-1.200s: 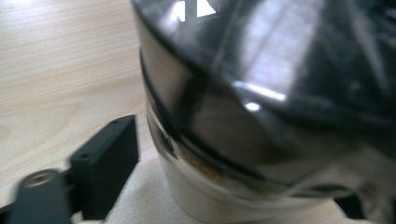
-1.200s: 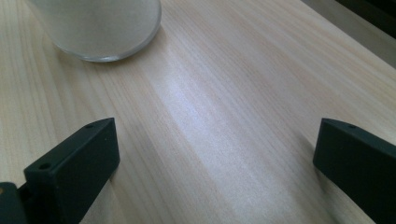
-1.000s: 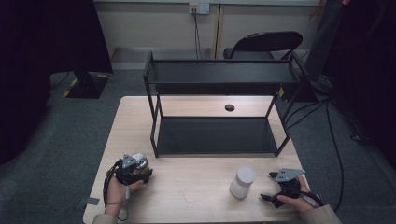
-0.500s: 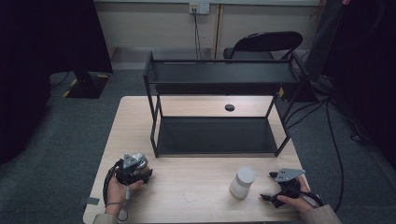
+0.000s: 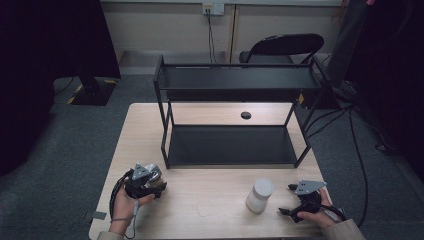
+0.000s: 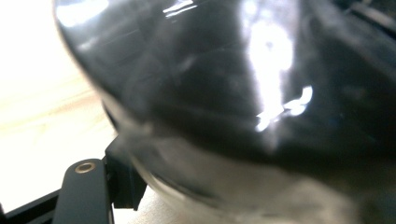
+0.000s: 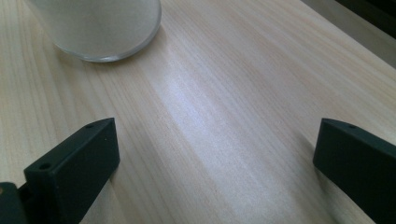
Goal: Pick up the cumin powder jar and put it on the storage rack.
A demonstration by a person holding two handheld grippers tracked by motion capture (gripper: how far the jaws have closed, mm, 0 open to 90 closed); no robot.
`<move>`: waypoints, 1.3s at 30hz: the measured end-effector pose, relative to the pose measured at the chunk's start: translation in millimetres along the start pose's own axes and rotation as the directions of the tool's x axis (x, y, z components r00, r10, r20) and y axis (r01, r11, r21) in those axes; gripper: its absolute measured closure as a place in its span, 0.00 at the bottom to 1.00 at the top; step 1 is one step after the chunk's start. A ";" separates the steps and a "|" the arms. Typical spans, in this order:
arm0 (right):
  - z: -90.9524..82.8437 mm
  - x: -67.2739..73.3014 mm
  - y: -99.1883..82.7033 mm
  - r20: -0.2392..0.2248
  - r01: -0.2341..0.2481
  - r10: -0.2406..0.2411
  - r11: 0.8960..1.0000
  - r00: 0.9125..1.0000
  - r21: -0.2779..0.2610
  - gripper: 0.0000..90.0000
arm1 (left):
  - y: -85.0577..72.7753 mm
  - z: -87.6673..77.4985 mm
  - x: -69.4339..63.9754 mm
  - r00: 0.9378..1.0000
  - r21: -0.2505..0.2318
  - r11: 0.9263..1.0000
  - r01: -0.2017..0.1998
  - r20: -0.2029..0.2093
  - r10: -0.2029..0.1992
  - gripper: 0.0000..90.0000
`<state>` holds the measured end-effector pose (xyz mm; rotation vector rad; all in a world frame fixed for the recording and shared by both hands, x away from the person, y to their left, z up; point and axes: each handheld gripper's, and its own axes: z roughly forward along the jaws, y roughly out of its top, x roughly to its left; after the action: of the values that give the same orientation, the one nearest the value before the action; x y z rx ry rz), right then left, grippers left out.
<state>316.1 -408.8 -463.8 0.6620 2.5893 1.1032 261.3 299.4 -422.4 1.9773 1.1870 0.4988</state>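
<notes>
A: Starting at the left: the left tool (image 5: 150, 181) is seen near the front left corner of the pale wood surface (image 5: 210, 212), closed tight around a glossy dark round thing (image 6: 243, 93) whose underside looks clear and glassy. The jaws have just been closing with that thing between them. It can't be told from the blur exactly what it is.

B: And the middle? A bare stretch of wood grain is seen between the two hands, so open room there. Behind it the black metal two-tier rack (image 5: 235, 82) takes up most of the back half; its front legs stand right behind the left tool.

A: Further right, a white frosted cylinder jar (image 5: 260, 195) is stood upright on the surface, just beside the right tool (image 5: 292, 206). That one is held wide open with nothing gripped, close to the front right edge.
</notes>
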 end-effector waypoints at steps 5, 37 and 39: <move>0.0 -0.1 0.0 0.000 0.000 0.000 1.000 1.000 0.000 0.00 | 14.0 -9.1 -1.9 1.000 -0.001 1.000 -0.015 0.019 0.015 0.34; 0.0 -0.4 -0.2 -0.001 -0.001 0.001 1.000 1.000 -0.001 0.00 | 135.3 -37.1 -13.3 0.982 -0.016 0.991 -0.131 0.137 0.132 0.34; 0.0 -0.5 -0.2 -0.001 -0.001 0.001 1.000 1.000 -0.001 0.00 | 144.8 -37.9 -14.0 0.980 -0.014 0.990 -0.140 0.144 0.141 0.34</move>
<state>316.5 -409.1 -463.9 0.6628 2.5894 1.1059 312.2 262.6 -285.8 2.0666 0.9613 0.4198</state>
